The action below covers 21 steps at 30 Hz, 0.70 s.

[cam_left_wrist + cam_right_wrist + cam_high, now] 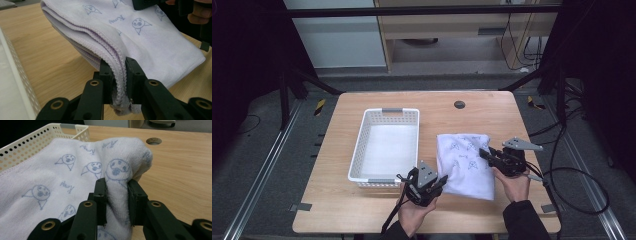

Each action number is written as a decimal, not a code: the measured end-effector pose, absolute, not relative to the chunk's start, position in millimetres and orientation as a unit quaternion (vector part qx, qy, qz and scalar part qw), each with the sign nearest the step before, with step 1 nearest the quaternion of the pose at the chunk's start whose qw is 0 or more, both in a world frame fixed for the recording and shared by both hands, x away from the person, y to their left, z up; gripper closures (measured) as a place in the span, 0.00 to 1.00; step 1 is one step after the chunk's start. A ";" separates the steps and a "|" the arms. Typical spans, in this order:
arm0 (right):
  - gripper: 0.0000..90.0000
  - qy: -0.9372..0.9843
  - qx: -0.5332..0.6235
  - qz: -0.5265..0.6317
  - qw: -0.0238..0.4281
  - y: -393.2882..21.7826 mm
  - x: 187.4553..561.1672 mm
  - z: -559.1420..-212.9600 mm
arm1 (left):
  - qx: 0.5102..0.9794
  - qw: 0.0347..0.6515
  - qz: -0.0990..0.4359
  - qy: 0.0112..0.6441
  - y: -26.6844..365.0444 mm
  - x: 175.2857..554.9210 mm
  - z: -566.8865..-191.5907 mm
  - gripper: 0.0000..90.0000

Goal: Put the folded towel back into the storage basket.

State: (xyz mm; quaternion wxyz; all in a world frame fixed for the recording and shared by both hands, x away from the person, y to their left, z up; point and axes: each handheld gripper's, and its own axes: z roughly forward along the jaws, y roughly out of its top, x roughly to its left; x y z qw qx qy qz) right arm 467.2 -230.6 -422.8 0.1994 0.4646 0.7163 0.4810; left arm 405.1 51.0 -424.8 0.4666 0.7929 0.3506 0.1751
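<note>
**Both grippers clamped on the folded towel**

Left gripper pinches the stitched, layered edge of the folded towel between its two black jaws. Right gripper bites a bunched fold of the same towel at its other side, jaws closed on the cloth. Seen from the high view, the white towel with small blue prints lies on the wooden table, stretched between the two hands. Just beside it, on the left, stands a white perforated basket, near the left hand.
</note>
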 end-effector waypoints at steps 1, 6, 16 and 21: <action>0.80 0.716 0.463 0.481 0.201 -229.8 467.0 -421.0 | 0.792 0.467 0.177 0.350 51.7 405.3 -423.1 0.85; 0.80 0.714 0.459 0.486 0.210 -226.1 467.2 -412.6 | 0.790 0.470 0.187 0.347 55.0 406.0 -415.5 0.85; 0.80 0.709 0.449 0.496 0.223 -218.0 468.7 -393.1 | 0.783 0.478 0.199 0.345 64.3 408.7 -398.0 0.85; 0.80 0.707 0.444 0.501 0.228 -212.9 470.0 -384.0 | 0.779 0.481 0.206 0.345 69.7 409.7 -389.7 0.85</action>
